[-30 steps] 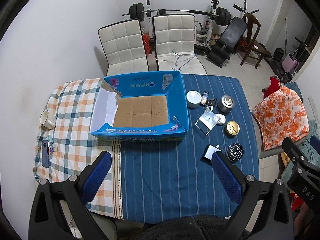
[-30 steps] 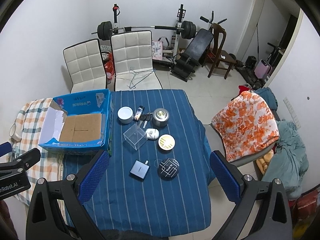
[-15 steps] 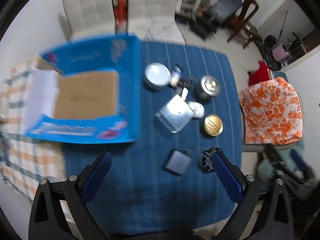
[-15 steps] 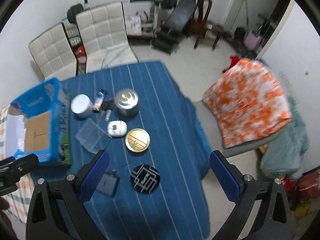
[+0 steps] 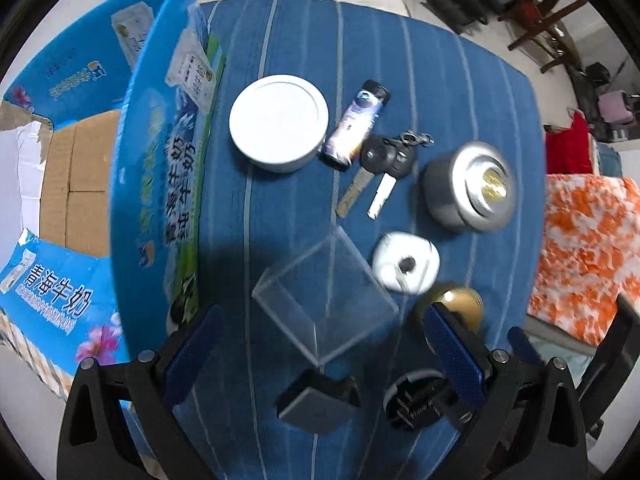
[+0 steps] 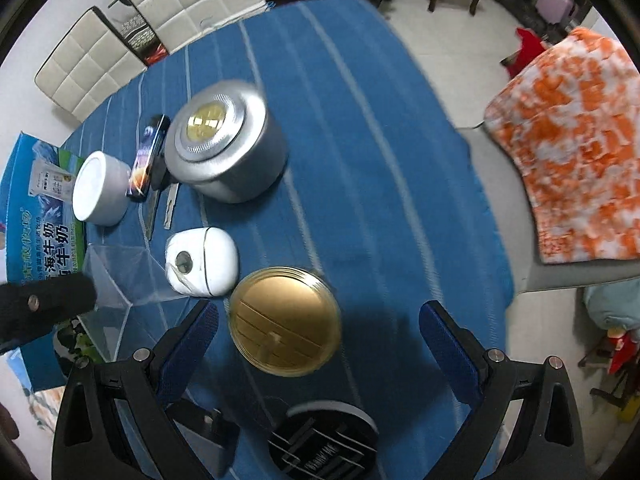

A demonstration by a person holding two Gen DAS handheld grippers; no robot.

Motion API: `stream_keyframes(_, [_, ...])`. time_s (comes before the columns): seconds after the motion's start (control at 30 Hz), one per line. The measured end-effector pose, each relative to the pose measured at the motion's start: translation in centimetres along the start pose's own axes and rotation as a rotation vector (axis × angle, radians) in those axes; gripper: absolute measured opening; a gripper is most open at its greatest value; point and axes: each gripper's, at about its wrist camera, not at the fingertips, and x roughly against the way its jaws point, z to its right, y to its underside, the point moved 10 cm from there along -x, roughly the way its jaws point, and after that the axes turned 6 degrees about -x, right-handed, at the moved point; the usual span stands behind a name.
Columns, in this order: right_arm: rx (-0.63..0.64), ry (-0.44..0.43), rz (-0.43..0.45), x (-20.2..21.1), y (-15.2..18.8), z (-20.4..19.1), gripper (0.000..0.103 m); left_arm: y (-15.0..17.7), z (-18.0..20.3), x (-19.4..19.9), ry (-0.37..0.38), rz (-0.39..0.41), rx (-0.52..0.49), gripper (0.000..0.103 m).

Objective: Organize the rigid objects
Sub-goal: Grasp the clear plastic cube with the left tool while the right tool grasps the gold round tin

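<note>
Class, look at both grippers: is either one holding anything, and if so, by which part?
Nothing is held. The left gripper is open above the clear box; the right gripper is open above the gold tin.

Right hand-held gripper spread wide above gold round tin, white case beside it, blue tablecloth

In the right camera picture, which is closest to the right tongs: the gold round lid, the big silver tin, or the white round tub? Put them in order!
1. Gold round lid: right between the open right tongs.
2. Big silver tin: farther up the table, middle.
3. White round tub: farthest, off to the left by the blue box.
</note>
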Motion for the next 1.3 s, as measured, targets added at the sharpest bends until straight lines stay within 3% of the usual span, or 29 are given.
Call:
stream_keyframes(0.23, [-0.037, -0.014, -0.064, -3.2, 0.7, -0.2, 0.099, -1.1, -0.1, -2.8, -0.068, -0.054, -0.019, 0.102])
stream_keyframes(0.37, [-0.002, 0.038, -0.051, -3.7, 0.8, 0.2, 0.091, -1.0, 0.2, -4.7, -0.072, -0.094, -0.045, 0.102])
stream_keyframes(0.4, [0.007, 0.052, -0.052, -3.6, 0.9, 0.4, 0.087, -1.0, 0.2, -5.0, -0.065, -0.097, -0.047, 0.095])
stream_keyframes(0.43, [0.020, 0.076, -0.052, -3.5, 0.9, 0.7, 0.073, -0.9, 0.2, -5.5, -0.060, -0.095, -0.053, 0.079])
stream_keyframes(0.47, [0.031, 0.103, -0.053, -3.2, 0.9, 1.0, 0.068, -0.8, 0.0, -5.7, -0.069, -0.093, -0.060, 0.079])
stream_keyframes(0.57, [0.009, 0.082, -0.100, -3.2, 1.4, 2.2, 0.068, -0.8, -0.2, -5.7, -0.061, -0.052, -0.084, 0.074])
stream_keyframes(0.77, [0.035, 0.125, -0.069, -3.2, 0.8, 2.7, 0.068, -0.7, 0.3, -7.3, -0.103, -0.065, -0.143, 0.073])
stream_keyframes(0.9, [0.022, 0.119, -0.073, -3.1, 1.3, 2.3, 0.067, 0.2, 0.5, -7.0, -0.088, -0.048, -0.145, 0.071])
stream_keyframes(1.3, [0.033, 0.091, -0.025, 0.2, 2.6, 1.1, 0.067, 5.6, 2.1, -1.1, -0.031, 0.000, -0.179, 0.067])
